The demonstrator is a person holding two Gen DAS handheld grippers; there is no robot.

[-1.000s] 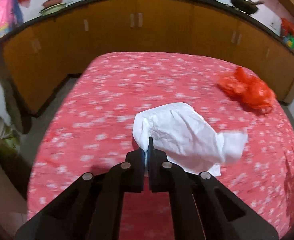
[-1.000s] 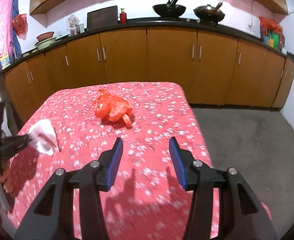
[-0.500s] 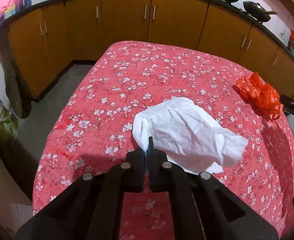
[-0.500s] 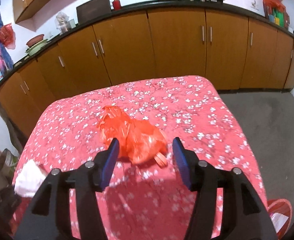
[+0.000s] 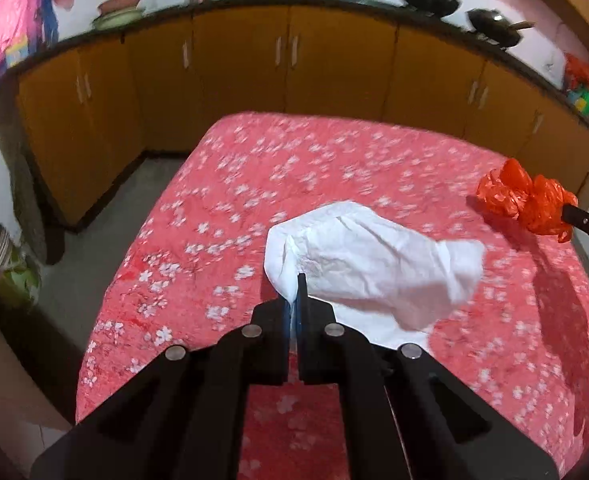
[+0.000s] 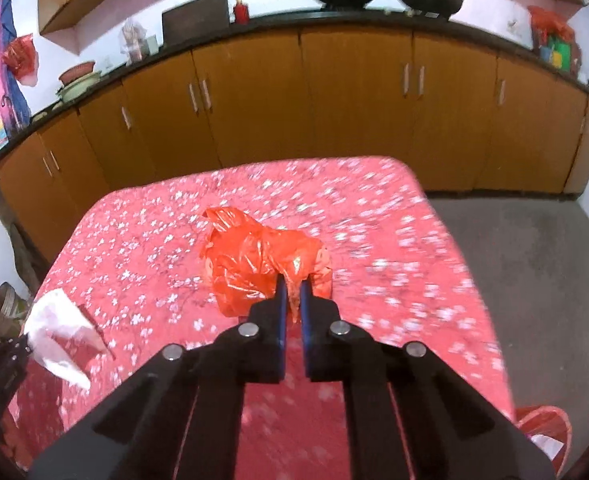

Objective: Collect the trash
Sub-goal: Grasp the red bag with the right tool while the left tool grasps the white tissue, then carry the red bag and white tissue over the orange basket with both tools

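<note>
Left gripper (image 5: 294, 300): jaws pinched tight on one edge of a crumpled white paper tissue (image 5: 374, 264), which hangs out ahead of the tips, clear of the bedspread as far as I can judge.

Right gripper (image 6: 292, 300): its jaws have just been closing, and now they are nipped together on a twisted fold of a crinkled orange-red plastic bag (image 6: 254, 260), with film showing between the blue pads.

Where the trash is: both pieces are over the red bedspread with white blossoms (image 5: 254, 184), the tissue towards the left side and the bag nearer the middle, well apart from each other.

Bag on or off the cloth: motion blur makes it hard to say whether its far end rests on the bedspread or has come free.

How the tissue handles: very light, limp and easily torn; an edge pinch is enough, but it will flap and could slip out in a quick swing.

How the bag handles: thin, slick, springy film, almost weightless; a bunched fold or the knotted loop gives the surest hold, since a single layer may slide through the pads.

Where it might go: a red-rimmed basket (image 6: 542, 428) shows at the lower right corner beside the bed, possibly the bin.
</note>
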